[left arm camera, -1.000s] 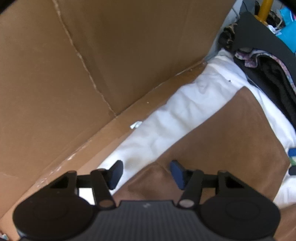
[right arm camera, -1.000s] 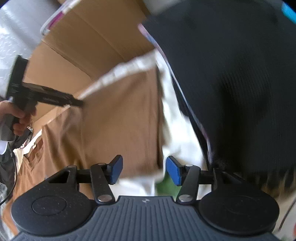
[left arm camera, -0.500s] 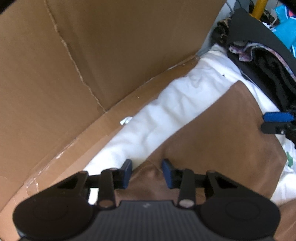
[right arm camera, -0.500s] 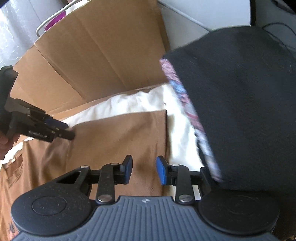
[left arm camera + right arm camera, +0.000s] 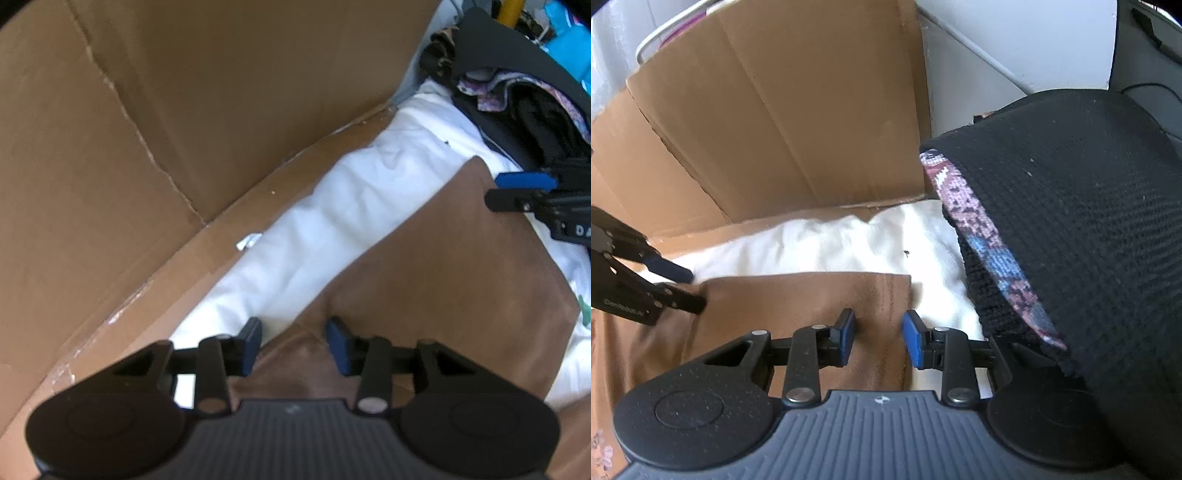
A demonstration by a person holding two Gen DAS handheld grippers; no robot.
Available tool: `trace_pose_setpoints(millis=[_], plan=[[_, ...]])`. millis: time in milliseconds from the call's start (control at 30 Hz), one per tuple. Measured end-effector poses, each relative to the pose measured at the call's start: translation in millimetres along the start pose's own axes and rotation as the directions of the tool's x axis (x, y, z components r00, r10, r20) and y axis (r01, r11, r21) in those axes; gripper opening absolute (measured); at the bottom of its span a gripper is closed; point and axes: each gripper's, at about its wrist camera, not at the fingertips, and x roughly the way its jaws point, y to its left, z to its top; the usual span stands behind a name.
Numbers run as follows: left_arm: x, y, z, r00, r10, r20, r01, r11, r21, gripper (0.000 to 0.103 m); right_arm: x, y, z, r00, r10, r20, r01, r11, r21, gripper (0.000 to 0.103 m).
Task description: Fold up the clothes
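A brown garment lies flat on a white sheet. My left gripper points steeply down at one of its corners. A raised fold of brown cloth sits between the blue pads, and the jaws are opening with a wide gap. My right gripper straddles the garment's right edge near the opposite corner, its pads apart with cloth between them. Each wrist view shows the other gripper: the right gripper at the far corner, the left gripper at the left.
A tall cardboard wall borders the sheet at the back. A pile of black knitwear with a pink and blue patterned cloth presses close on the right gripper's right side.
Both pairs of jaws have narrowed from wide. My right gripper swung from over the black pile to the brown garment's edge and came into the left wrist view. The left gripper stayed put.
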Motion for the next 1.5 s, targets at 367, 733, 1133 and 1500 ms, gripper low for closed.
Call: trace_pose_setpoints(millis=[367, 733, 1133, 1500], plan=[[-1.6, -12.5, -2.6, 0.999, -0.004, 0.035, 0.003, 0.999, 0.041, 0.019, 15.5, 4.5, 6.4, 0.999, 0.047, 0.021, -0.047, 0.999, -0.020, 0.007], [-5.5, -16.5, -2.2, 0.998, 0.019, 0.063, -0.022, 0.999, 0.045, 0.010, -5.5, 21.2, 13.6, 0.993, -0.017, 0.114, 0.040, 0.979, -0.202, 0.002], [-14.0, -8.2, 7.7, 0.993, 0.028, 0.118, -0.028, 1.000, -0.001, 0.009, 0.7, 32.4, 27.3, 0.988, -0.092, 0.121, 0.127, 0.937, -0.327, 0.002], [-4.1, -7.2, 5.4, 0.992, 0.051, 0.115, -0.044, 0.997, -0.060, 0.009, 27.3, 51.8, 40.3, 0.983, -0.121, 0.136, 0.170, 0.881, -0.443, 0.002]])
